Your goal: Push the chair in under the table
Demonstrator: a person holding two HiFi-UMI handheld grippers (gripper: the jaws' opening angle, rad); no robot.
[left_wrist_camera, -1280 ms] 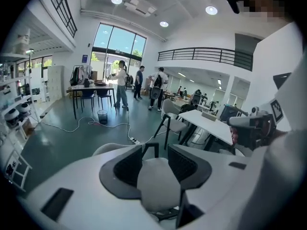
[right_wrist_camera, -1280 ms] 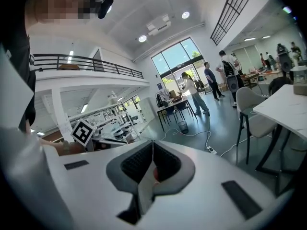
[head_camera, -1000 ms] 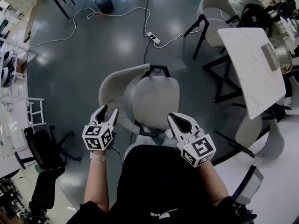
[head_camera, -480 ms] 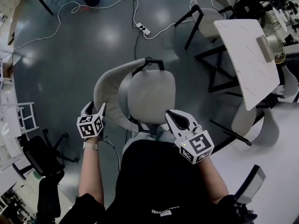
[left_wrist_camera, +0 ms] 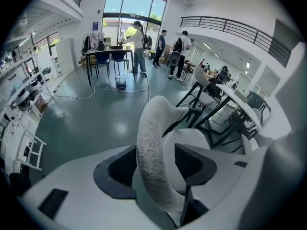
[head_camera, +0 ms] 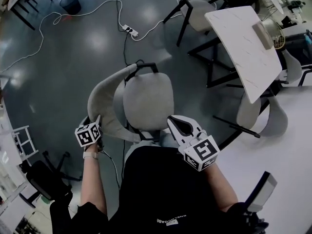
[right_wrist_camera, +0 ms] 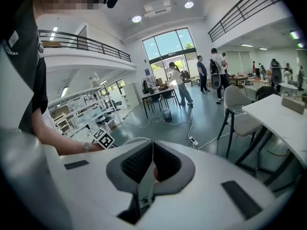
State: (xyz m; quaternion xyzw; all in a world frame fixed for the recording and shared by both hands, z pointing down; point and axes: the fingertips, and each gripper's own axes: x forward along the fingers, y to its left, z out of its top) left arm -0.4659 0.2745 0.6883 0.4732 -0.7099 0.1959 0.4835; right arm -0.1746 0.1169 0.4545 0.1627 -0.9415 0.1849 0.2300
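A pale grey chair (head_camera: 146,101) with a curved backrest (head_camera: 100,106) stands on the dark floor just in front of me, well away from the white table (head_camera: 239,43) at the upper right. My left gripper (head_camera: 95,122) reaches down over the left end of the backrest. In the left gripper view the backrest rim (left_wrist_camera: 151,128) runs between the jaws of the left gripper (left_wrist_camera: 152,153), which stand open with a small gap on each side. My right gripper (head_camera: 173,121) hovers at the seat's near right corner, shut with nothing in it (right_wrist_camera: 152,155).
Other grey chairs stand at the table's far end (head_camera: 197,6) and near side (head_camera: 253,116). A power strip (head_camera: 127,29) with white cable lies on the floor beyond the chair, and a bin (head_camera: 70,3) stands farther off. Several people stand by a desk (left_wrist_camera: 144,40) at the back.
My left gripper has sunk and shifted left, from beside the seat down onto the backrest's rim. The right gripper has barely moved. The head view has swung, so the table sits higher.
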